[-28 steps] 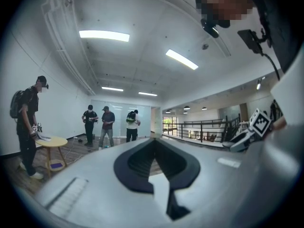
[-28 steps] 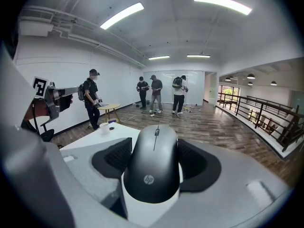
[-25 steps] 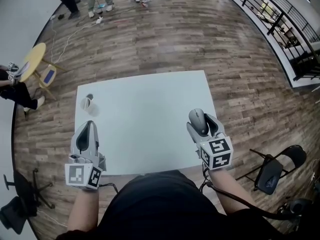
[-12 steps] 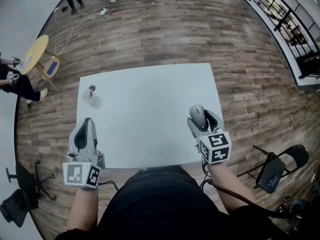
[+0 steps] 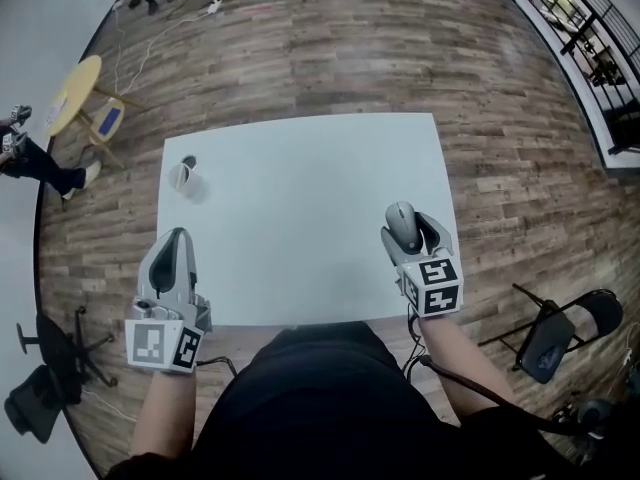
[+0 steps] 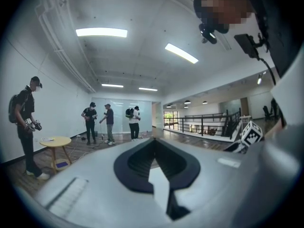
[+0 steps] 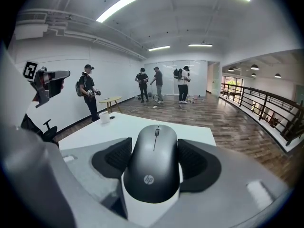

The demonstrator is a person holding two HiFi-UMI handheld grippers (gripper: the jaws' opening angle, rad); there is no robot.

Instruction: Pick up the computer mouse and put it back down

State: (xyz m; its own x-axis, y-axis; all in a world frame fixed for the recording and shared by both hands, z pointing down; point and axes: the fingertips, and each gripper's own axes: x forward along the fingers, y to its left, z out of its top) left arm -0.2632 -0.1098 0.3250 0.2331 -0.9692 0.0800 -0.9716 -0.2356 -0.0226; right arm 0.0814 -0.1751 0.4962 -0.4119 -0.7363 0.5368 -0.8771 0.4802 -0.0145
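Note:
A dark grey computer mouse [image 5: 402, 225] sits between the jaws of my right gripper [image 5: 408, 226], which is shut on its sides over the right part of the white table [image 5: 300, 188], near the front edge. In the right gripper view the mouse [image 7: 154, 163] fills the gap between the black pads [image 7: 112, 158], its nose pointing away from me. My left gripper [image 5: 177, 240] hovers at the table's front left corner with its jaws together and nothing in them; in the left gripper view its pads [image 6: 137, 161] meet in the middle.
A small white cup [image 5: 183, 177] stands at the table's far left. A black folding chair [image 5: 560, 333] is on the wood floor to the right, an office chair [image 5: 40, 388] to the left. A yellow round table [image 5: 70, 93] and people stand farther off.
My right gripper has sunk a little toward the table with the mouse still in it. The left gripper has kept its place.

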